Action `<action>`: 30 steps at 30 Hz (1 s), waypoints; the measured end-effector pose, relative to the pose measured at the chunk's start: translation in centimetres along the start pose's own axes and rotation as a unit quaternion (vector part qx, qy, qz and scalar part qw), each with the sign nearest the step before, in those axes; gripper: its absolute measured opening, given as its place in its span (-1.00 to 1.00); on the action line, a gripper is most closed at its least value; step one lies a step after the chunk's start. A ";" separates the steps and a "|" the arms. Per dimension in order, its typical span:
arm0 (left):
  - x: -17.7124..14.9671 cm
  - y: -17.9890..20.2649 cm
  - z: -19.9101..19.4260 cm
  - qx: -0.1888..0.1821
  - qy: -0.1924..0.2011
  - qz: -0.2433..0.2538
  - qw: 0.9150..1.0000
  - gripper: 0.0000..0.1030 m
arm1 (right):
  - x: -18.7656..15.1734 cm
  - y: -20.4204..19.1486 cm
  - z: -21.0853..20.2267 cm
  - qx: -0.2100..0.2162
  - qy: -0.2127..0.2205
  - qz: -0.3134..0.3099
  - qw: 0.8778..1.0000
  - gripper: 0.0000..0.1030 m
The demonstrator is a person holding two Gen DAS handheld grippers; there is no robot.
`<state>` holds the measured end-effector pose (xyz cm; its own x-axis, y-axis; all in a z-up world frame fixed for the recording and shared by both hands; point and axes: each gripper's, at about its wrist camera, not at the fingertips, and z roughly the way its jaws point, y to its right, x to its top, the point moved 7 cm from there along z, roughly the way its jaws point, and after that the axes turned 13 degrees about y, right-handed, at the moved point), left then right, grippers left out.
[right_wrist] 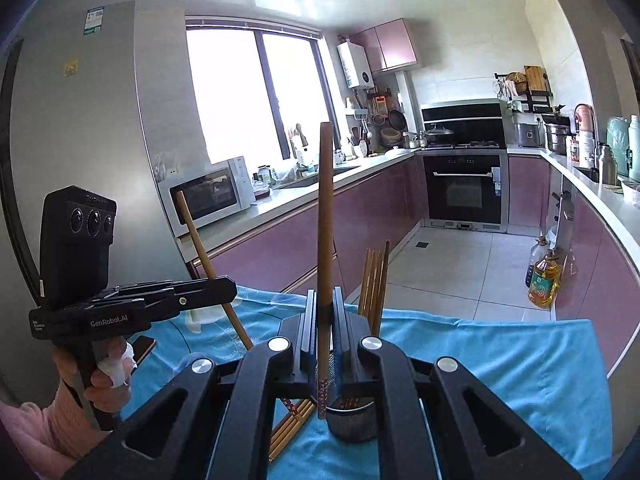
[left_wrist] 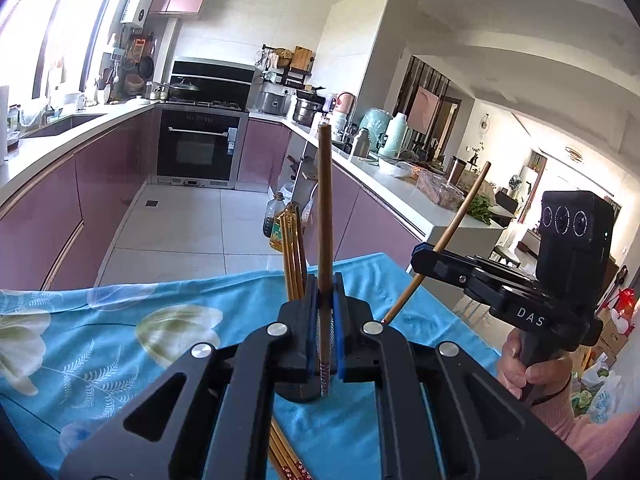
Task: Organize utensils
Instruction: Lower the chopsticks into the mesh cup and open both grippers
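Note:
My left gripper (left_wrist: 325, 284) is shut on a brown chopstick (left_wrist: 324, 208) that stands upright, its patterned tip low over a dark holder (left_wrist: 298, 394). My right gripper (right_wrist: 325, 300) is shut on a second brown chopstick (right_wrist: 326, 216), upright, its red-patterned tip at the rim of a metal mesh utensil cup (right_wrist: 352, 424). Several chopsticks (right_wrist: 374, 284) stand in that cup; they also show in the left wrist view (left_wrist: 294, 256). More chopsticks (right_wrist: 290, 428) lie on the blue floral cloth (right_wrist: 500, 364). Each view shows the other gripper holding its stick: the right one (left_wrist: 424, 258), the left one (right_wrist: 224, 286).
The cloth-covered table (left_wrist: 100, 340) stands in a kitchen with pink cabinets (right_wrist: 280, 248). An oil bottle (right_wrist: 542, 280) sits on the tiled floor. A phone (right_wrist: 142, 348) lies at the cloth's left edge. A white counter (left_wrist: 400, 188) with clutter runs along the right.

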<state>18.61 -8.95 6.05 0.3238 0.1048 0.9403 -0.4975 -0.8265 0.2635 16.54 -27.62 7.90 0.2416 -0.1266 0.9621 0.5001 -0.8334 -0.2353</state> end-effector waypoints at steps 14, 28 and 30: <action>1.3 -0.2 1.5 0.015 0.009 0.011 1.000 -0.86 | 0.1 1.6 2.3 -0.018 -0.010 0.004 1.000 -0.89; 2.6 -1.0 3.1 0.018 0.010 -0.001 1.000 -0.86 | -1.5 2.6 3.9 -0.034 -0.038 0.006 0.999 -0.89; 2.8 -0.9 3.3 0.020 0.009 0.004 1.000 -0.86 | -1.6 2.7 3.9 -0.034 -0.041 0.005 0.999 -0.89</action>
<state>22.62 -9.69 7.72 0.3056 0.1074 0.9461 -0.4669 -0.8490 0.2472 20.77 -27.56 5.14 0.3151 -0.0929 0.9445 0.4399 -0.8676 -0.2320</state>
